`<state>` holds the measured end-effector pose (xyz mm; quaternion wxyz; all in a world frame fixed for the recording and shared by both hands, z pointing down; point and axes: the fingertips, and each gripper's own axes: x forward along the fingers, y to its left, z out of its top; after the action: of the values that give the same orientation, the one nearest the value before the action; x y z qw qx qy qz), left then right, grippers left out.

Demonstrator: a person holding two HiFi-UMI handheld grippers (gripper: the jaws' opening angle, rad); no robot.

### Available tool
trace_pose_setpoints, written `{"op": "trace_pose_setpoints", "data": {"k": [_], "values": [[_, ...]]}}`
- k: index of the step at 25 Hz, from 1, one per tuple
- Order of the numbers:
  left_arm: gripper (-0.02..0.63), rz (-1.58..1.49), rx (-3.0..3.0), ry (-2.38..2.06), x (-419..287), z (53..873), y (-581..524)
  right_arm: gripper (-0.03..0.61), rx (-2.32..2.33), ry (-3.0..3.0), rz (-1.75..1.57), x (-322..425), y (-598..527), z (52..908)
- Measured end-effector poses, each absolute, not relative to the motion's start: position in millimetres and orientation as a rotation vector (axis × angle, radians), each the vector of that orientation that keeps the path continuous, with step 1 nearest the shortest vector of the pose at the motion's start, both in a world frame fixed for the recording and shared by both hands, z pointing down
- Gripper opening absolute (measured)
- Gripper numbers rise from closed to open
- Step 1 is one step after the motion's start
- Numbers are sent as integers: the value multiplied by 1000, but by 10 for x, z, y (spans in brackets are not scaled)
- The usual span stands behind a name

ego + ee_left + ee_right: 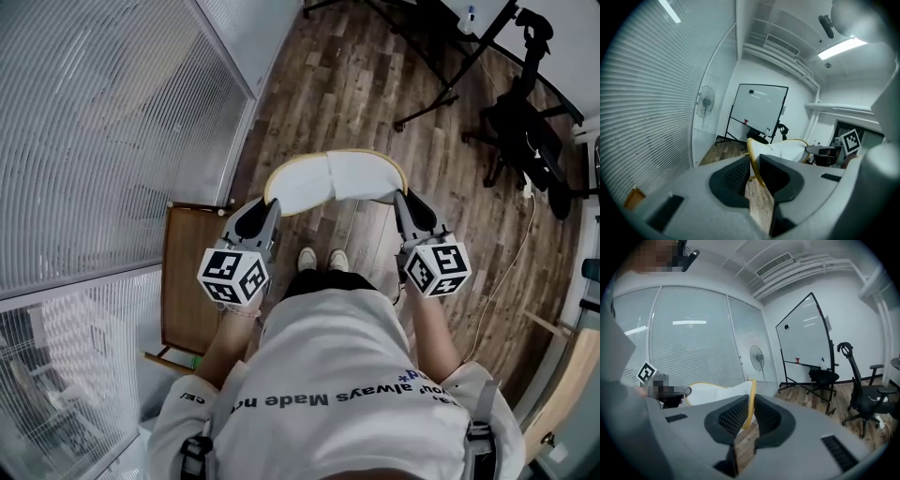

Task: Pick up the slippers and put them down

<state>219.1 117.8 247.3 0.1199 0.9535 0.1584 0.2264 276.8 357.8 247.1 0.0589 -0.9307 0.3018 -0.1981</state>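
Slippers [333,178] hang in mid-air at 12 o'clock from the shoes [322,260]. Left gripper [270,204] clamps the rim at 9 o'clock, right gripper [403,199] at 3 o'clock. Lower both ends level and together; release only once they rest on the floor [375,75]

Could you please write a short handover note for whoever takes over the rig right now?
Left gripper: shut on the yellow edge of the slippers, at their left end.
Right gripper: shut on the yellow edge at their right end.
Slippers: white with a yellow rim, held up between the two grippers, clear of the wooden floor.
Done: slippers picked up.
Left: lower them to a resting place, then open both grippers to let go.
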Motion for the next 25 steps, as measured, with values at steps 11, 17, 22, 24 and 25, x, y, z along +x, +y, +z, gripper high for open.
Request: {"op": "trace_pose_setpoints", "data": {"k": [11, 17, 22, 24, 25], "values": [[69, 704, 2769, 490, 2182, 2708, 1032, 41, -2833, 872, -652, 2731, 3429, 2672], [69, 763, 2727, 496, 2217, 2968, 1011, 41, -2819, 855, -722, 2751, 3403, 2938], [69, 824, 2707, 479, 2229, 3284, 973, 41, -2787, 860, -790, 2771, 3354, 3283], [68, 855, 2701, 476, 2195, 3450, 956, 41, -2775, 865, -824, 2706, 3342, 3451], [69, 869, 2695, 475, 2194, 3529, 948, 41, -2769, 866, -842, 2695, 3339, 3535]]}}
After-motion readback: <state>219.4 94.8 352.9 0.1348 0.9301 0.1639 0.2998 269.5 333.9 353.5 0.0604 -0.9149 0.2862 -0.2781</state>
